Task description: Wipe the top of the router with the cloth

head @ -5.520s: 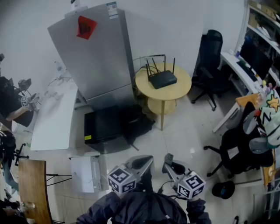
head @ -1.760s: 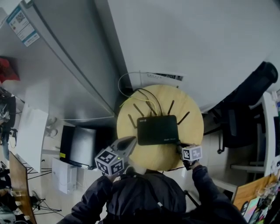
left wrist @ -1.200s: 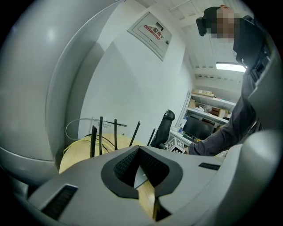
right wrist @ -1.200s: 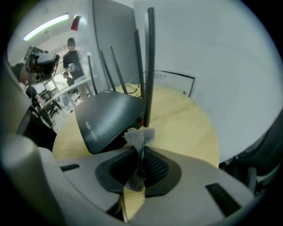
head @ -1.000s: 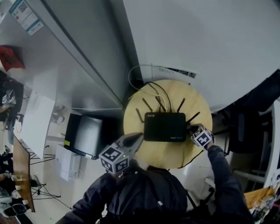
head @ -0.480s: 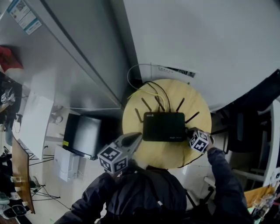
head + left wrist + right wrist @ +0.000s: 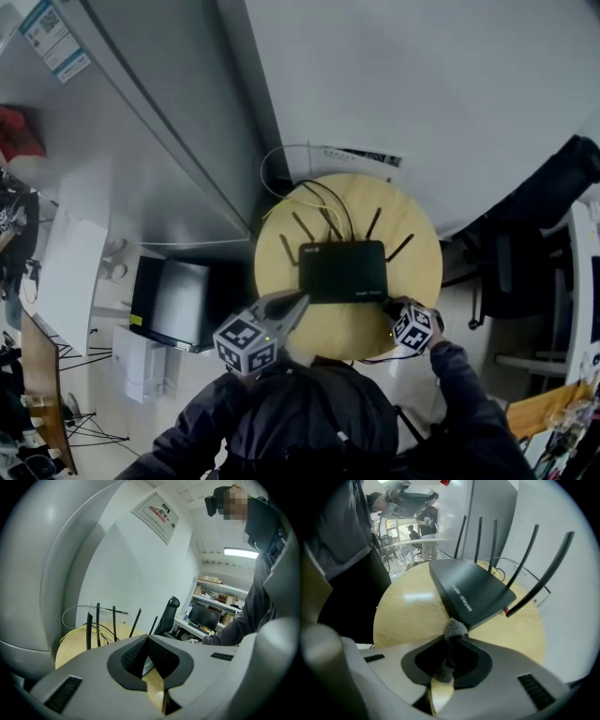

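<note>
- The right gripper [image 7: 452, 638] has its jaws pinched shut on a small tuft of grey cloth [image 7: 453, 629]. The tuft touches the near right corner of the black router [image 7: 471, 592].
- The left gripper [image 7: 146, 640] has its jaws closed with nothing between them. It hovers over the near left edge of the round wooden desk [image 7: 412, 239].
- Very little cloth sticks out, so the hard jaw tips may scrape the lid.
- Nothing steadies the router, so a firm push could slide it.
- The upright antennas [image 7: 539, 573] along the far edge stand in the way, and a long stroke could knock them.
- Cables [image 7: 323, 199] trail off the far side towards the wall, and shifting the router could tug them.
- A grey fridge [image 7: 141, 122] stands to the left and an office chair [image 7: 525, 248] to the right.
</note>
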Available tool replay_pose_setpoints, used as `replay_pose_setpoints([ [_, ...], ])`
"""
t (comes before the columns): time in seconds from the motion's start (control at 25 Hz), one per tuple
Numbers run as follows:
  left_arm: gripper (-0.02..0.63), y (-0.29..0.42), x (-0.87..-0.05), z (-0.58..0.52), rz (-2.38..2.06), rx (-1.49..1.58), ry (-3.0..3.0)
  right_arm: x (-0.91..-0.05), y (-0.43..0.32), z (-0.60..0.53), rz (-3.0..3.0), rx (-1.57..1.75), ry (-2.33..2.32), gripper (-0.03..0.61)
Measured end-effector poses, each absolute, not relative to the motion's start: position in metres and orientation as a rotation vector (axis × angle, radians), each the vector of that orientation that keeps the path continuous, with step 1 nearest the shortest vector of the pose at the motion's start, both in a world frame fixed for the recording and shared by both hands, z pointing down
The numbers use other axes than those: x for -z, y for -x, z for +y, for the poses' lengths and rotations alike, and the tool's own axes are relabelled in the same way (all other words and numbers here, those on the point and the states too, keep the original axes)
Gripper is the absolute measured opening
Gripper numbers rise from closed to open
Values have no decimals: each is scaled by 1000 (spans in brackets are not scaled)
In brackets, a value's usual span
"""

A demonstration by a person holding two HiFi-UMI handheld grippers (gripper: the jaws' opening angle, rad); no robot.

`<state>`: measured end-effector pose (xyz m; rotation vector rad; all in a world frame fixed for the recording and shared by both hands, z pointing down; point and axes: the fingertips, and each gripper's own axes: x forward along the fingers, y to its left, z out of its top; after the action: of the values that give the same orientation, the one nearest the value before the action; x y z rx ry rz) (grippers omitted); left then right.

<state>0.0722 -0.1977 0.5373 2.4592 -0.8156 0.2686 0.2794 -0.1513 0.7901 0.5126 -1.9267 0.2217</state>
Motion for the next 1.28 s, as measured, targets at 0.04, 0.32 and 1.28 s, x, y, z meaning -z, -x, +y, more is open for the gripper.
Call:
replay_pose_setpoints([
  [0.04, -8, -72, -537, -196, -814, -268, -2461, -792, -279, -152, -1928, -258, -553, 68],
  [0.32, -8, -61, -534, -185, -841, -254, -2455, -772, -253, -149, -2055, -434, -674, 68],
  [1.28, -8, -5, -516, -165, -925, -148, -2419, -668, -145, -144, -2345, -787, -975, 69],
])
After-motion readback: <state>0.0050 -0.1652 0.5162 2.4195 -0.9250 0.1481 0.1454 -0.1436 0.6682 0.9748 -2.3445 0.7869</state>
